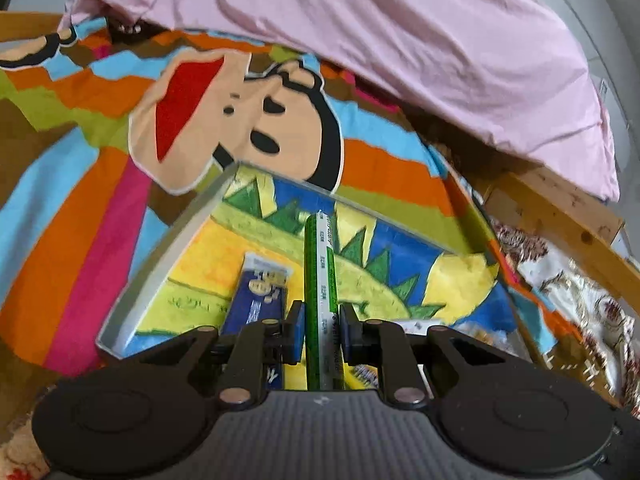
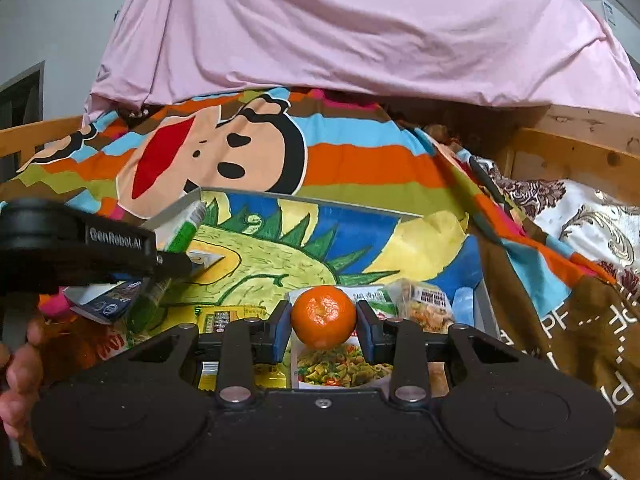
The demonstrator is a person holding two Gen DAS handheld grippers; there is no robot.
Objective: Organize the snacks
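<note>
My left gripper is shut on a long, thin green and white snack box, which points forward over a grey-rimmed tray with a painted sun on its floor. A blue snack pack lies in the tray just left of the box. My right gripper is shut on a mandarin, held above a noodle packet, a yellow packet and a pasta bag at the tray's near side. The left gripper with its green box shows at the left of the right wrist view.
The tray rests on a striped cartoon bedsheet. A pink quilt is heaped behind it. A wooden bed frame and a floral fabric lie to the right. A person's hand holds the left gripper's handle.
</note>
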